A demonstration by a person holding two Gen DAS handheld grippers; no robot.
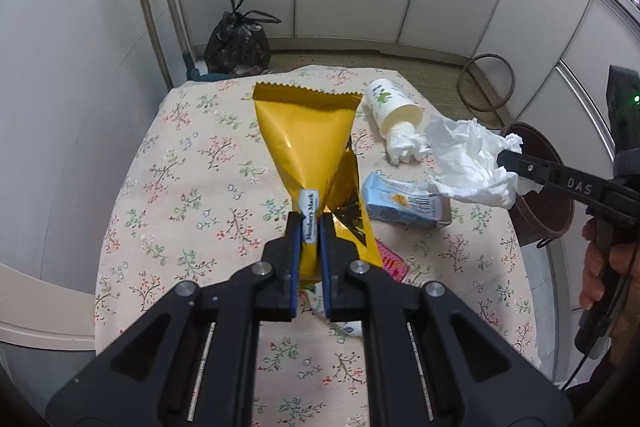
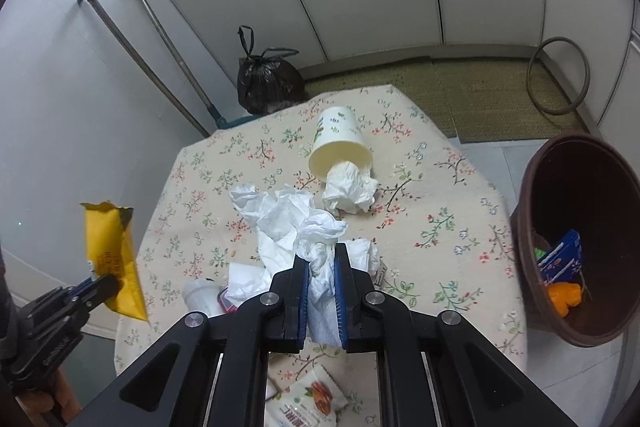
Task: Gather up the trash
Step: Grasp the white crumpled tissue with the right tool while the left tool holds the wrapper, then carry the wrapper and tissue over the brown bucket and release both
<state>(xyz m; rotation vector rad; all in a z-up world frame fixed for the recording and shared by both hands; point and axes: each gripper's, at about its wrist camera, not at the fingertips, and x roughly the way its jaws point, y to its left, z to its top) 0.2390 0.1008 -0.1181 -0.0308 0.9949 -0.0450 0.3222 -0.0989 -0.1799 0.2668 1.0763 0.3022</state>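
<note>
Both hands are loaded up here: the left tool (image 1: 309, 227) is clamped tight on the lower end of a yellow snack wrapper (image 1: 308, 143), which stands up off the flowered desk (image 1: 192, 187), and the right tool (image 2: 322, 259) has its jaws pinched shut on a wad of white tissue (image 2: 296, 223), lifted clear of the cloth. Makes sense to grab one piece in each hand, I'd say, since the brown bin (image 2: 532, 187) sits just off the right edge of the desk with scraps already at the bottom, so two bits could go in on one trip. Plenty left to collect, though: a paper cup (image 2: 340, 143) lies on its side toward the far end with another crumpled tissue (image 2: 350, 191) spilling from its mouth, and a flattened blue carton (image 1: 404, 203) lies near the middle. A knotted black bag (image 1: 236, 43) sits on the floor beyond the desk.
</note>
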